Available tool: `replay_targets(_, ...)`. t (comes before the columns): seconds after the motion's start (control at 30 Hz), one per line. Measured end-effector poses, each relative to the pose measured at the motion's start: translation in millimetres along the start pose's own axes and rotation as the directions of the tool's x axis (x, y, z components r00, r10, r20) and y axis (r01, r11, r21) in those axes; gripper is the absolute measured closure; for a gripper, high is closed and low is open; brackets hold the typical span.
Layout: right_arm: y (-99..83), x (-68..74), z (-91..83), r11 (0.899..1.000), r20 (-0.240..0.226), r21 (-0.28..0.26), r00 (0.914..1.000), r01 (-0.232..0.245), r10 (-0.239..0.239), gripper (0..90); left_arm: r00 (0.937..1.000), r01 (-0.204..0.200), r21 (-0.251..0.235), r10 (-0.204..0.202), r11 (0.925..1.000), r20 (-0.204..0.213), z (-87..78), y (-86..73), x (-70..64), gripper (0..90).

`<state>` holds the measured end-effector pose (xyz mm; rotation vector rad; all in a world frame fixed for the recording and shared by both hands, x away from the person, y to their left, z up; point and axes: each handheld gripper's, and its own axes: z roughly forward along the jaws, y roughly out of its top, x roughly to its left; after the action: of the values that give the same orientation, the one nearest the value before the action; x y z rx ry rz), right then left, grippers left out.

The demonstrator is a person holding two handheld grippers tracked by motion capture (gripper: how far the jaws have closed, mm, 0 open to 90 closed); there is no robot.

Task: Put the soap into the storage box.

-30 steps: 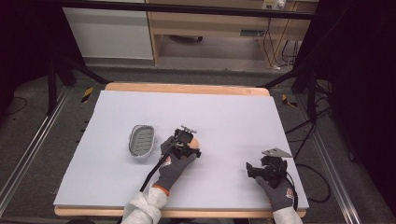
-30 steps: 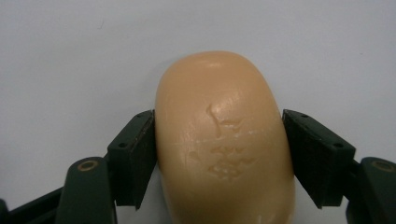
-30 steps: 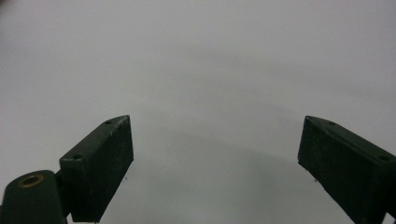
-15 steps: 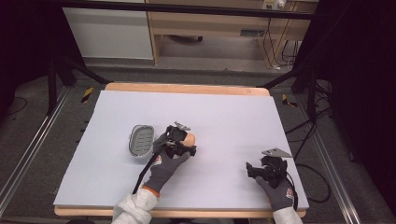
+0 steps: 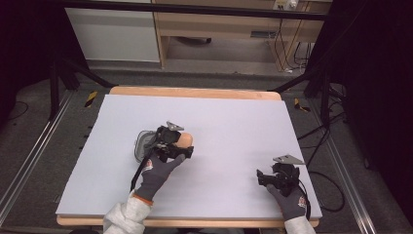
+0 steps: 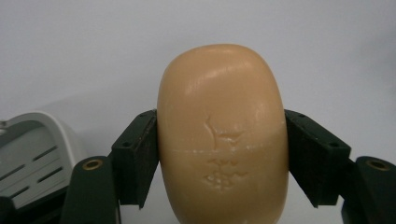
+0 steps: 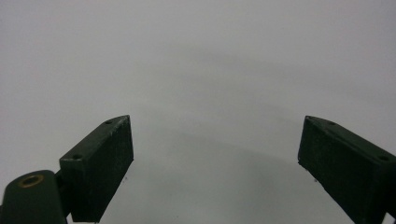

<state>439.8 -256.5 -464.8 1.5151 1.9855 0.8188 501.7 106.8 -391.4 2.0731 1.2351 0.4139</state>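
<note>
Evidently the work in hand is carrying the soap bar (image 6: 222,135) to the grey soap dish (image 5: 142,145), and it looks to be at the last stretch of the carry, with the release not yet made. Starting at the left of the worktop (image 5: 234,117), the dish lies flat with its slotted floor facing up, and in the left gripper view a corner of it shows at the lower left, just beside the near jaw. The left hand-held gripper (image 5: 171,144) sits right next to the dish, partly over its right edge in the high view, and its jaws are clamped on the tan bar, one pad pressed to each long side, with the rounded end of the bar poking out past the tips. The next move probably calls for shifting the bar a little further left so it is centred over the dish, lowering it, then easing the jaws apart. Well apart at the right, the right hand-held gripper (image 5: 272,176) rests low near the front edge, jaws spread wide with nothing between them.
</note>
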Motion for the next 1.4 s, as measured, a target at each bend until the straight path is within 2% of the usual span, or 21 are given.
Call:
replay_targets(0.17, 0.0, 0.0, 0.0, 1.000, 0.001, -0.001, 1.0000, 0.005, -0.005, 10.7, 0.9997, 0.016, -0.014, -0.016, 0.9998, -0.019, -13.8, -0.1, 14.9, 31.1)
replay_targets(0.2, 0.2, 0.3, -0.1, 1.000, 0.002, 0.000, 1.0000, 0.005, -0.005, 10.7, 0.9993, 0.028, -0.019, -0.028, 0.9994, -0.025, -18.4, -0.4, 21.5, 31.1)
replay_targets(0.23, 0.2, 0.3, -0.1, 1.000, 0.002, 0.000, 1.0000, 0.005, -0.005, 10.7, 0.9993, 0.028, -0.019, -0.028, 0.9994, -0.025, -18.4, -0.4, 21.5, 31.1)
replay_targets(0.27, 0.2, 0.4, -0.2, 1.000, 0.001, -0.001, 1.0000, 0.004, -0.004, 10.7, 0.9988, 0.037, -0.021, -0.037, 0.9991, -0.032, -22.0, -0.7, 28.2, 31.2)
replay_targets(0.3, 0.2, 0.4, -0.2, 1.000, 0.001, -0.001, 1.0000, 0.004, -0.004, 10.7, 0.9988, 0.037, -0.021, -0.037, 0.9991, -0.032, -22.0, -0.7, 28.2, 31.2)
replay_targets(0.47, 0.2, 0.4, -0.1, 1.000, 0.000, 0.000, 1.0000, 0.008, -0.008, 10.7, 0.9959, 0.065, -0.022, -0.066, 0.9976, -0.062, -31.0, -4.7, 47.6, 31.3)
replay_targets(0.63, 0.2, 1.1, 0.2, 1.000, 0.000, 0.000, 1.0000, 0.007, -0.007, 10.7, 0.9941, 0.074, -0.002, -0.074, 0.9973, -0.080, -31.0, -7.8, 59.3, 31.4)
replay_targets(0.73, 0.2, 1.4, 0.3, 1.000, 0.001, 0.002, 1.0000, 0.005, -0.005, 10.7, 0.9912, 0.092, 0.015, -0.091, 0.9956, -0.096, -26.0, -11.4, 68.8, 31.5)
replay_targets(1.13, 0.2, 1.4, 0.4, 1.000, -0.002, 0.004, 1.0000, 0.008, -0.008, 10.7, 0.9828, 0.129, 0.057, -0.120, 0.9901, -0.140, -15.9, -21.0, 83.2, 31.7)
replay_targets(1.4, 0.1, 1.6, 0.5, 1.000, -0.003, 0.004, 1.0000, 0.009, -0.009, 10.7, 0.9803, 0.139, 0.074, -0.127, 0.9875, -0.152, -9.3, -25.3, 86.4, 31.7)
